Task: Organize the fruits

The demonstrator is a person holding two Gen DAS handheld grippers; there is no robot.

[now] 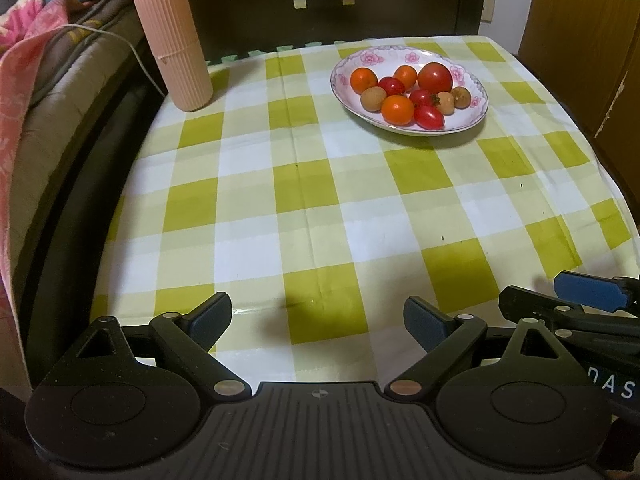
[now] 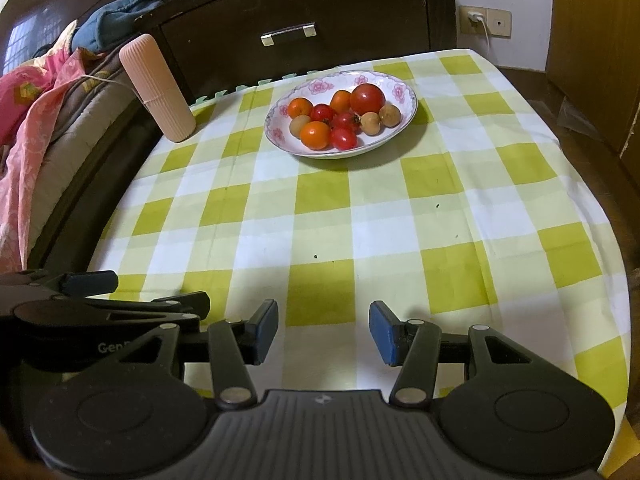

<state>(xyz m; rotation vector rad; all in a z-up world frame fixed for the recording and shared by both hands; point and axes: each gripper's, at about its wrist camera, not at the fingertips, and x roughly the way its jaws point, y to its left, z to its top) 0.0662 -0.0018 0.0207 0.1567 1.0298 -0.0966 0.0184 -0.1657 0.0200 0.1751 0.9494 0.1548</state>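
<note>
A white floral bowl (image 1: 476, 110) (image 2: 406, 118) sits at the far side of the green-checked tablecloth (image 1: 320, 200) (image 2: 360, 220). It holds several fruits: a large red tomato (image 1: 435, 77) (image 2: 367, 98), small oranges (image 1: 397, 109) (image 2: 315, 135), cherry tomatoes (image 1: 429, 116) (image 2: 343, 138) and brown longans (image 1: 372, 99) (image 2: 389, 115). My left gripper (image 1: 318, 322) is open and empty, low over the near table edge. My right gripper (image 2: 324, 332) is open and empty, also near the front edge. Each gripper shows at the side of the other's view.
A tall pink ribbed cylinder (image 1: 173, 42) (image 2: 158, 90) stands at the table's far left corner. A dark cabinet with a drawer handle (image 1: 323, 0) (image 2: 288, 34) is behind the table. Bedding (image 1: 24, 80) lies to the left.
</note>
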